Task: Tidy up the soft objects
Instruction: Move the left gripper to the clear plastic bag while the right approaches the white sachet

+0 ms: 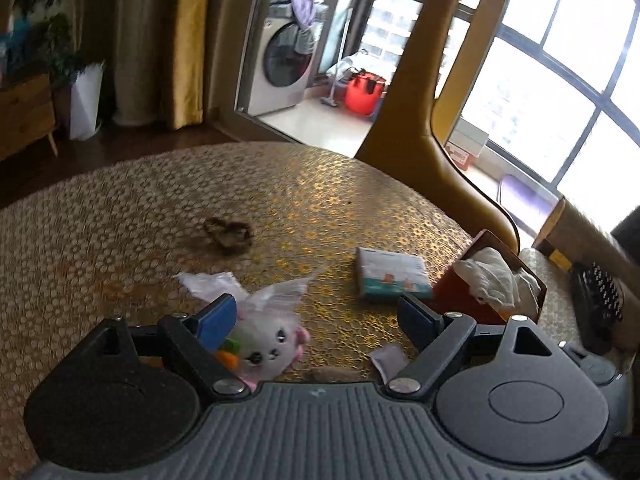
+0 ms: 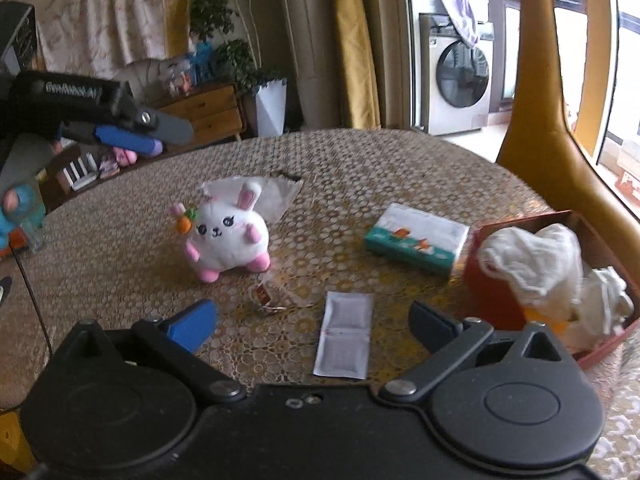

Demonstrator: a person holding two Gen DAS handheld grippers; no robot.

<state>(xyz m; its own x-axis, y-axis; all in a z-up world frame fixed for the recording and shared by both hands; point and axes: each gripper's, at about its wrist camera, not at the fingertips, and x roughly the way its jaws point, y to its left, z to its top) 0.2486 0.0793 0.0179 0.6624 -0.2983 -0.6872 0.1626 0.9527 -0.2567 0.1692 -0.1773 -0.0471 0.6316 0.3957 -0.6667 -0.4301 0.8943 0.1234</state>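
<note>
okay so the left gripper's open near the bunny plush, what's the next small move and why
Probably ease the left gripper down and a little leftward so its fingers straddle the bunny plush, then close. Its jaws are open and hold nothing, the plush sits loose on the table by the left finger, and the red box already holds white cloth.

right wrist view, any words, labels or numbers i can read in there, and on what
Left gripper body: white lettering, too blurred to read.
Tissue pack: printed pictures, any text too small to read.
Small wrapper: red mark, unreadable.
White sachet: no text visible.
Nothing legible elsewhere.
</note>
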